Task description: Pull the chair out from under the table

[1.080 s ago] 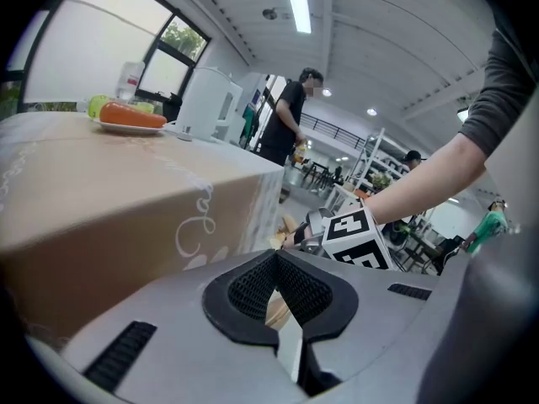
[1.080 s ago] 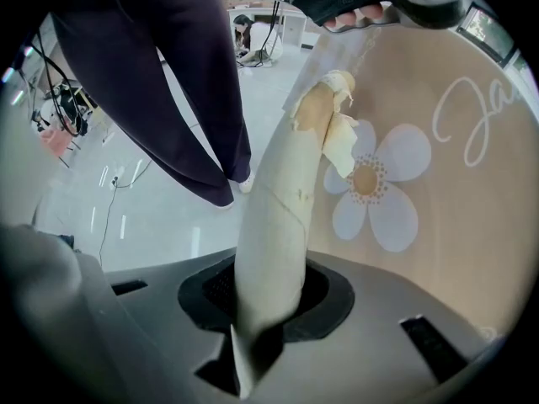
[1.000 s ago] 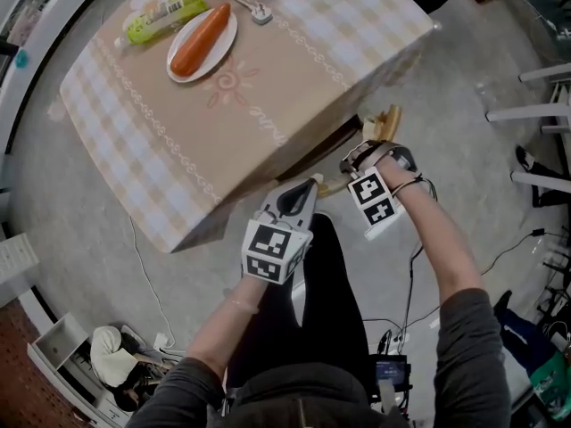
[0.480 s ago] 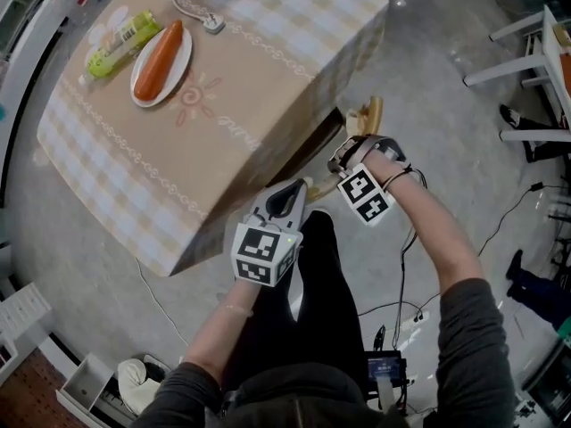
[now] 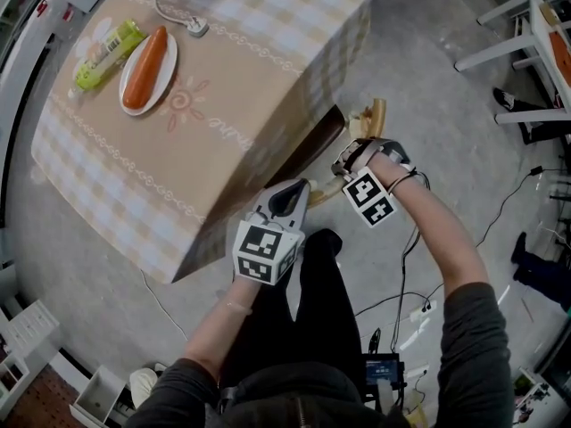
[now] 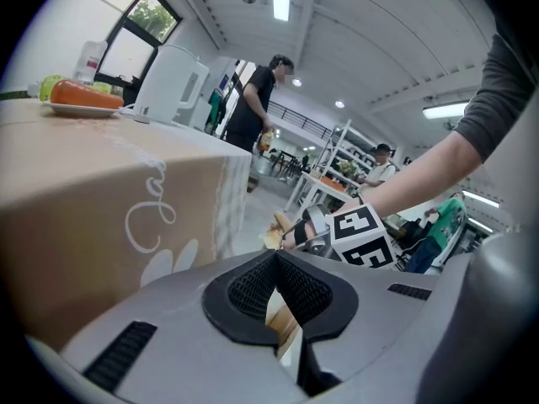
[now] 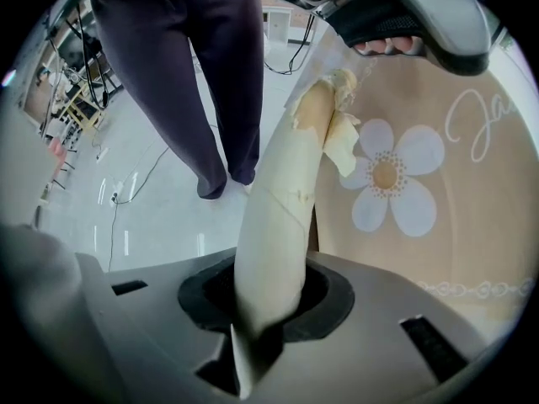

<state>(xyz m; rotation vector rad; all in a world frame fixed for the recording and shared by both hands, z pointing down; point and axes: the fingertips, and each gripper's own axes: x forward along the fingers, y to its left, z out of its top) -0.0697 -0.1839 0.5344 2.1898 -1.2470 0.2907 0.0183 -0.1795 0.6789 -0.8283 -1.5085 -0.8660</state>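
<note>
The chair stands tucked under a table draped in a beige checked cloth [image 5: 223, 87]; only its pale curved top rail [image 5: 373, 117] shows at the cloth's edge. My right gripper [image 5: 354, 156] points down and is shut on that rail [image 7: 282, 217], which runs up between its pads to a frayed, taped end. My left gripper [image 5: 290, 199] sits lower left along the same rail, its dark pads [image 6: 253, 289] pressed on a thin strip of pale wood [image 6: 280, 314]. The chair's seat and legs are hidden by the cloth.
On the table are a plate with an orange sausage-like thing [image 5: 147, 56], a green packet [image 5: 107, 43] and a white plug with its cord [image 5: 192, 25]. The person's dark-trousered legs [image 5: 303, 301] stand right behind the chair. Cables [image 5: 406, 301] lie on the floor; white furniture legs [image 5: 513, 25] stand far right.
Both grippers keep their hold on the rail. The right gripper and the rail's end have drawn a little away from the table's edge, and the head view has swung so the table sits further left.
</note>
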